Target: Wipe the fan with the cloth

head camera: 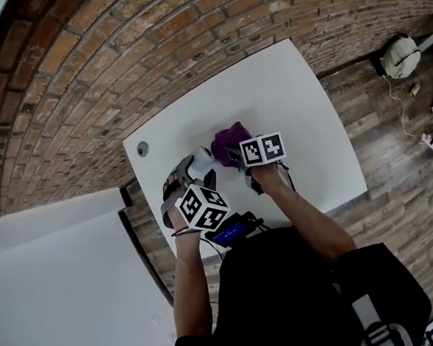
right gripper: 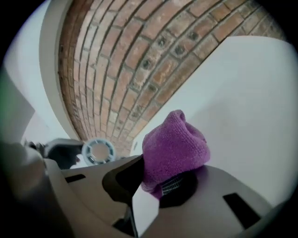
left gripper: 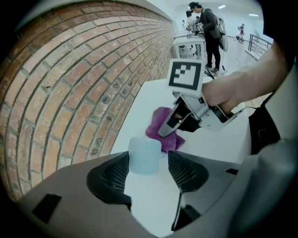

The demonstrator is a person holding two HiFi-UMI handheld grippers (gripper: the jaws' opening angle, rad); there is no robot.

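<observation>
Toward the near left corner of the table (head camera: 302, 125), the fan (head camera: 201, 161) sits at the tips of the left gripper (left gripper: 148, 155). That gripper points steeply down. Its jaws stand wide with the fan's pale, rounded body between the pads. The left pad lies against the fan's side. The right pad's contact is hard to read, because the pale body fades into the white table there.

Just right of the fan and a little farther from the near edge, the right gripper (right gripper: 158, 174) slants gently down. Its jaws are closed on the purple cloth (right gripper: 174, 146), which bulges out past the pads in a bunched lump. In the head view the cloth and fan lie side by side, and I cannot tell whether they touch. In the right gripper view the fan's round ringed face turns toward the cloth.

A hand (left gripper: 223, 90) grips the right gripper's handle. At the far left corner a small round hole (head camera: 142, 147) is set into the table. A brick wall (head camera: 120, 57) runs along the left and far edges. At the near edge, in front of the person's body, a dark device (head camera: 228, 233) with a lit blue screen rests beside some cables. Right of the table is a plank floor (head camera: 391, 134).
</observation>
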